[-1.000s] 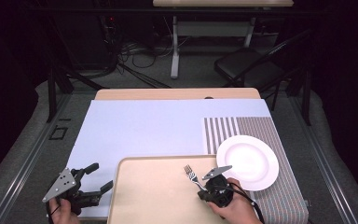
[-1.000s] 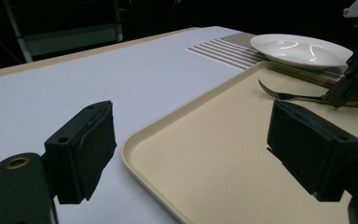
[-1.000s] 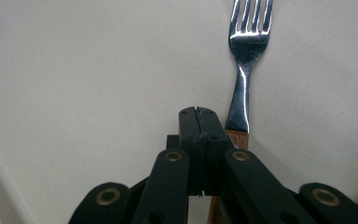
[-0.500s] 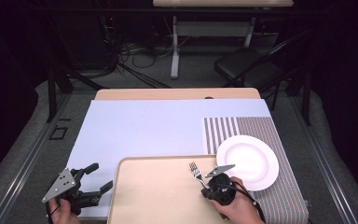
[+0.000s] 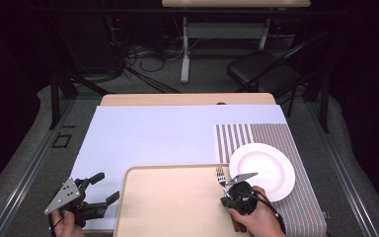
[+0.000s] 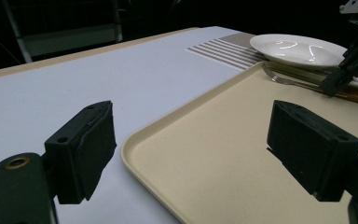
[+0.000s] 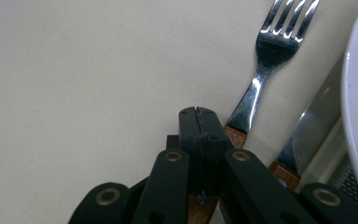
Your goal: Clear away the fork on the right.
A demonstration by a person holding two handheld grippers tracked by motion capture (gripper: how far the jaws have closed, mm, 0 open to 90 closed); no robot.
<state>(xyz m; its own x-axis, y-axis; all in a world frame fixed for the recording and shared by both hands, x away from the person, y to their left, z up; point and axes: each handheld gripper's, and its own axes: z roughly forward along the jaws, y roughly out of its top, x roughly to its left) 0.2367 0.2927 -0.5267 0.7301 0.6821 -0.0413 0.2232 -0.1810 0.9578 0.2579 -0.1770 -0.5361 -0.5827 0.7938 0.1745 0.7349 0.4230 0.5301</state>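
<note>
A metal fork (image 5: 220,174) with a wooden handle lies flat near the right edge of the beige tray (image 5: 168,202). My right gripper (image 5: 233,186) is shut on the fork's handle. In the right gripper view the closed gripper (image 7: 199,112) presses over the wooden handle, and the fork (image 7: 272,46) points up and to the right. A knife (image 7: 307,126) lies between the fork and the white plate (image 5: 262,170). My left gripper (image 5: 106,186) stands open beside the tray's left edge. In its own view this gripper (image 6: 191,154) holds nothing, with the tray's corner (image 6: 214,158) between its jaws.
The plate sits on a striped placemat (image 5: 276,131) at the right. A pale lavender cover (image 5: 163,133) spreads over the table behind the tray. A dark chair (image 5: 266,74) and cables on the floor lie beyond the table's far edge.
My right gripper has slid to the right across the tray, taking the fork with it toward the plate. The left gripper has stayed put and open.
</note>
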